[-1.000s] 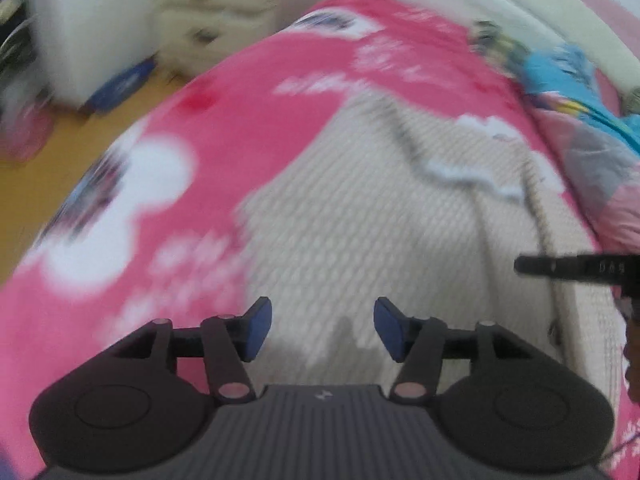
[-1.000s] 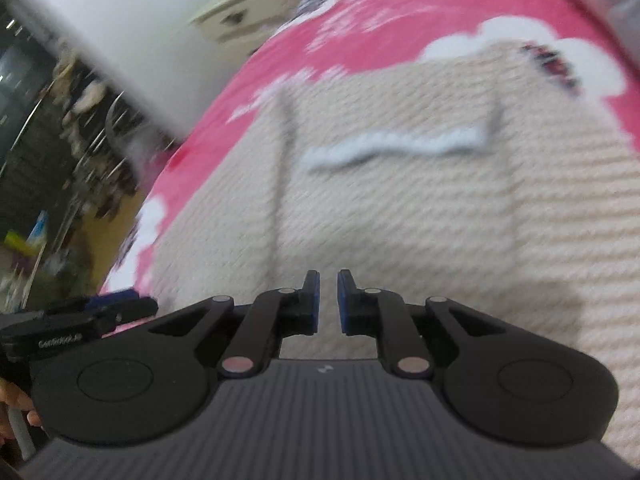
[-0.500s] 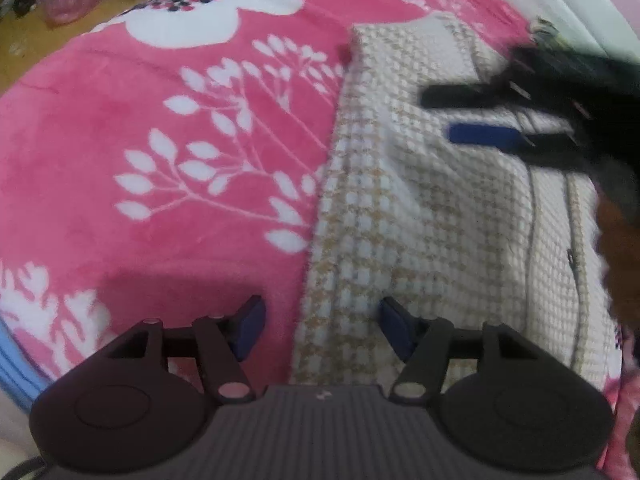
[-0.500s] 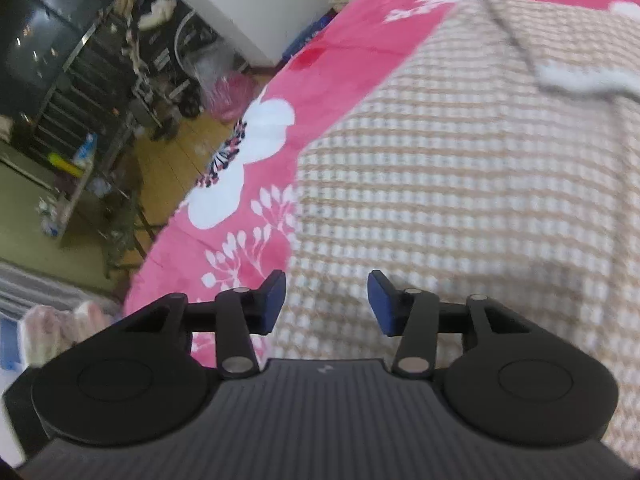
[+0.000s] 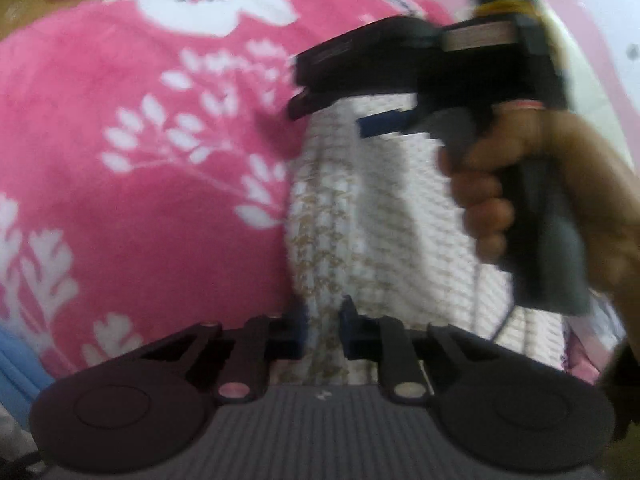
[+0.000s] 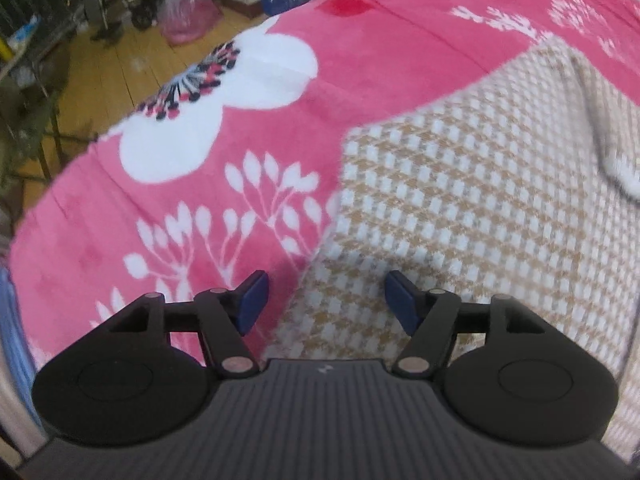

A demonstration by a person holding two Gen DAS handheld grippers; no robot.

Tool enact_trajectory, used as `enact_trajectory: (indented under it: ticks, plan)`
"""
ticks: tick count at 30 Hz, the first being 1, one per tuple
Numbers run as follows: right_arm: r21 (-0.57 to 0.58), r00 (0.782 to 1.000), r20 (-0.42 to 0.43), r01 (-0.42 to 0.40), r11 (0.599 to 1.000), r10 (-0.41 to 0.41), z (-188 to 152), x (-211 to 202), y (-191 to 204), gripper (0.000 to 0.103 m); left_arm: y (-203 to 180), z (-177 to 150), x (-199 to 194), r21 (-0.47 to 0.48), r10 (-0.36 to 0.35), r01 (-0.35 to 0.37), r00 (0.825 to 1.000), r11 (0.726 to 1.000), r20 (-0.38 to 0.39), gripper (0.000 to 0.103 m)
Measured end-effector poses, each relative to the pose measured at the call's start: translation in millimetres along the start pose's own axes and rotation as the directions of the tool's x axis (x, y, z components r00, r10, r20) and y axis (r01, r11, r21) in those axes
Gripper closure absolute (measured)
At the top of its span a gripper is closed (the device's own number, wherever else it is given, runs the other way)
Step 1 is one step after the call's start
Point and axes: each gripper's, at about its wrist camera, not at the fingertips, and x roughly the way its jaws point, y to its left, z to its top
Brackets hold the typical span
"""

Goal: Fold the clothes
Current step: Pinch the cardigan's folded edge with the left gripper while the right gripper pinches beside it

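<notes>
The houndstooth garment (image 6: 480,208) lay flat on the pink blanket (image 6: 248,152), its near left edge running away from both tools, so that edge was the long line the coming fold would turn about. The left gripper (image 5: 322,330) sat right on that edge at its near end, jaws nearly together with a strip of the cloth pinched between the blue pads (image 5: 348,328); I read that as a grasp on the hem (the blur left the contact a little uncertain). Farther along the same edge, ahead and to the right of it, the right gripper (image 6: 326,300) hung over the fabric with its jaws spread wide, the edge passing between the pads without being pressed. The person's right hand (image 5: 532,184) wrapped its handle. The left was the nearer to a hold; the right would still have needed to drop and clamp.

Half a second earlier the left jaws had stood wide astride the edge and had since been closing onto it. The right jaws, almost shut a second before over the garment's middle, had been opening as the tool swung across to the edge.
</notes>
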Motion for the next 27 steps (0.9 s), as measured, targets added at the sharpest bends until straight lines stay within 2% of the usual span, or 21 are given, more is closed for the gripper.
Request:
enact_trajectory:
  ticks: [3,5,7,9,10,13,16,17,19,21,23,27]
  plan:
    - [-0.03,1.0,-0.006,0.019,0.999,-0.019,-1.4,0.4,2.0,0.042,-15.9,-1.7,-13.5,0.063,-0.077,0.074,0.996,0.995,0.046,0.089]
    - [-0.044,0.999,-0.004,0.033,0.998,-0.033,-5.1,-2.4,0.3,0.049,-28.7,-1.2,-18.6,0.112,-0.112,0.105,0.992,0.988,0.061,0.089]
    - [-0.053,0.998,0.004,0.06,0.997,-0.06,-7.3,-4.7,-6.2,0.072,-41.5,0.8,-19.6,0.154,-0.129,0.117,0.989,0.981,0.067,0.089]
    - [-0.042,0.998,0.012,0.069,0.997,-0.069,-8.7,-7.7,-13.2,0.085,-53.5,2.7,-19.7,0.184,-0.147,0.132,0.987,0.974,0.07,0.089]
    - [-0.01,0.999,0.017,0.047,0.999,-0.047,-9.3,-11.7,-21.5,0.087,-59.5,2.3,-19.4,0.199,-0.155,0.138,0.985,0.97,0.071,0.089]
    - [0.076,0.998,0.059,-0.031,0.997,0.026,-12.9,-28.4,-44.1,0.09,-76.2,-0.3,-22.5,0.258,-0.175,0.151,0.982,0.954,0.073,0.089]
    - [0.144,0.987,0.129,-0.113,0.983,0.095,-20.3,-51.3,-68.3,0.09,-93.6,-5.0,-29.2,0.295,-0.208,0.18,0.976,0.938,0.066,0.089]
    - [0.161,0.981,0.155,-0.138,0.977,0.113,-23.7,-59.9,-76.4,0.091,-99.9,-6.5,-30.6,0.304,-0.227,0.199,0.972,0.932,0.059,0.095]
    - [0.191,0.967,0.209,-0.188,0.963,0.147,-30.6,-77.1,-92.8,0.091,-115.5,-10.4,-33.4,0.327,-0.27,0.244,0.962,0.913,0.038,0.097]
    - [0.216,0.954,0.254,-0.217,0.952,0.16,-39.2,-92.1,-109.5,0.091,-133.9,-16.0,-34.8,0.359,-0.307,0.283,0.952,0.889,0.009,0.103]
    - [0.237,0.937,0.306,-0.246,0.94,0.167,-48.6,-108.6,-129.4,0.091,-152.8,-23.3,-32.0,0.388,-0.349,0.332,0.937,0.86,-0.028,0.102]
    - [0.34,0.9,0.39,-0.336,0.878,0.193,-75.5,-131.7,-178.9,0.092,-191.5,-36.5,-20.2,0.431,-0.379,0.377,0.921,0.82,-0.085,0.102]
